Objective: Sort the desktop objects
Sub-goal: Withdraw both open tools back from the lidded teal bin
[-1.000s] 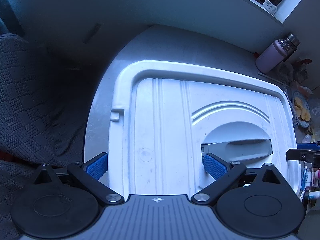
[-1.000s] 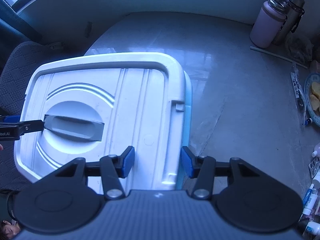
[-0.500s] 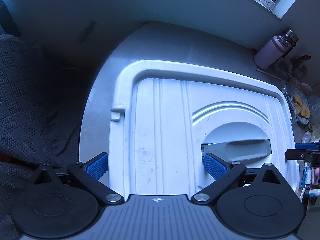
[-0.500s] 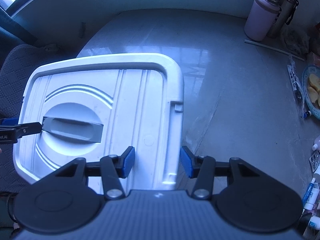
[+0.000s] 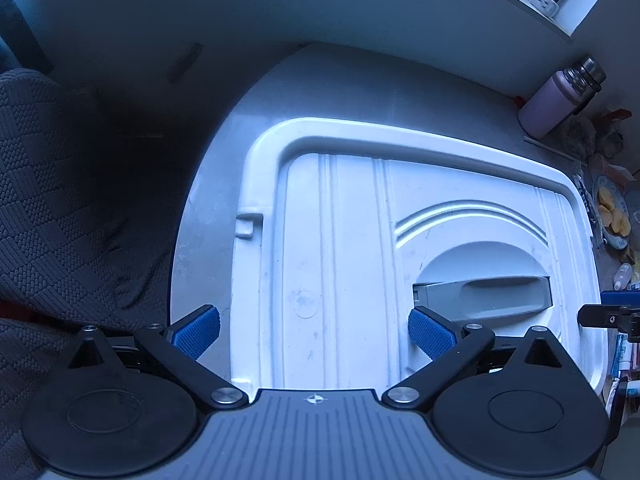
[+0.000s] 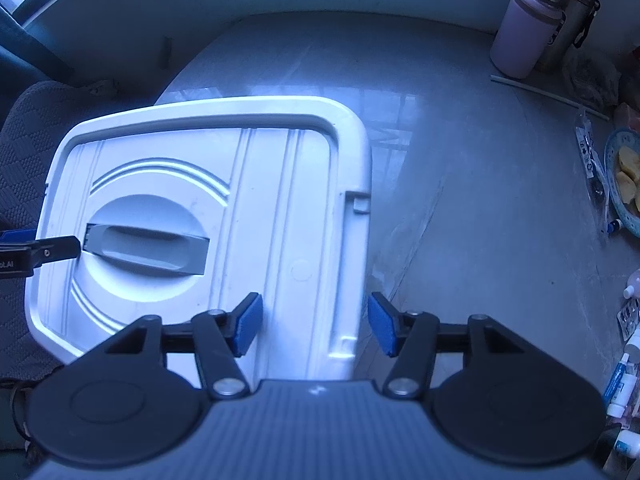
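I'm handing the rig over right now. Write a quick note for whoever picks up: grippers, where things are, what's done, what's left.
Left hand-held gripper: open, straddling the left edge of the white lid.
Right hand-held gripper: open, straddling the lid's right edge.
The pictures do not show whether either one bears on the lid.
The lid's grey handle is untouched. What lies under the lid is hidden.
Small bottles and tubes lie at the table's right edge, near a plate of food and two flasks.
Done: nothing visibly sorted.
Left: deal with the lid, then sort the small items.
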`<state>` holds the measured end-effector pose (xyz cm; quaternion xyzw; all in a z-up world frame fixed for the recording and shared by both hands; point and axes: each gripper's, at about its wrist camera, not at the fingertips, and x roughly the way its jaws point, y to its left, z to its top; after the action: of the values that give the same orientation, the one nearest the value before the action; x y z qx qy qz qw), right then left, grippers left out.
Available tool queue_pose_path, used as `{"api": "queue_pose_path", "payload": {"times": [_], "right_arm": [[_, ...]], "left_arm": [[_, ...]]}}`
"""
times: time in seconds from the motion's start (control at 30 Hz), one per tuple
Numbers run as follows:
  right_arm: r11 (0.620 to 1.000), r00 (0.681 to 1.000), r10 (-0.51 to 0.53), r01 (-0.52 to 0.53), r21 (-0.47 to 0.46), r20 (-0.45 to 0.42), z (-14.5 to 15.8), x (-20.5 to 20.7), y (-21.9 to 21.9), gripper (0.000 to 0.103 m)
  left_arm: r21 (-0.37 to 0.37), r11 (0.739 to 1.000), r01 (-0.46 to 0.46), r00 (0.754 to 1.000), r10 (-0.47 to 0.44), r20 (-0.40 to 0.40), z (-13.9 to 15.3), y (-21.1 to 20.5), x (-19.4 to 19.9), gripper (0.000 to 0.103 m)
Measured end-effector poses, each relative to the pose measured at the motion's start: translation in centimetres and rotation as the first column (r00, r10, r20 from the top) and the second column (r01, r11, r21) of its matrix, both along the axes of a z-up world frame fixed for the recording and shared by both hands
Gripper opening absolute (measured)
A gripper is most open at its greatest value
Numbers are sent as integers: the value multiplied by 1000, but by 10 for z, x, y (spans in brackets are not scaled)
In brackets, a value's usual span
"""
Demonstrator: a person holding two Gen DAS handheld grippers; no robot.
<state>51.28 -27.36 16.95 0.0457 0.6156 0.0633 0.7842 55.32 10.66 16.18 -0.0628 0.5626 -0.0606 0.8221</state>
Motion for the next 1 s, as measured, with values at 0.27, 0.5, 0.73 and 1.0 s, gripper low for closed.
{"api": "queue_pose_path", "payload": {"times": [0.27, 0.5, 0.73, 1.0], "right_arm": [[997, 997, -68, 66, 45, 45, 4, -18, -6, 63], [994, 988, -95, 88, 60, 121, 18, -52, 1, 63], [994, 973, -100, 88, 66, 209, 24, -93, 12, 63], [993, 952, -111, 95, 70, 284, 15, -150, 16, 63]], "left_arm": [[9, 1000, -7, 999, 6, 52, 6, -8, -10, 103], [43, 999, -6, 988, -1, 152, 21, -18, -42, 103], [77, 997, -26, 975, 8, 223, 23, -23, -91, 103], [120, 993, 3, 948, -40, 315, 21, -40, -157, 103]]}}
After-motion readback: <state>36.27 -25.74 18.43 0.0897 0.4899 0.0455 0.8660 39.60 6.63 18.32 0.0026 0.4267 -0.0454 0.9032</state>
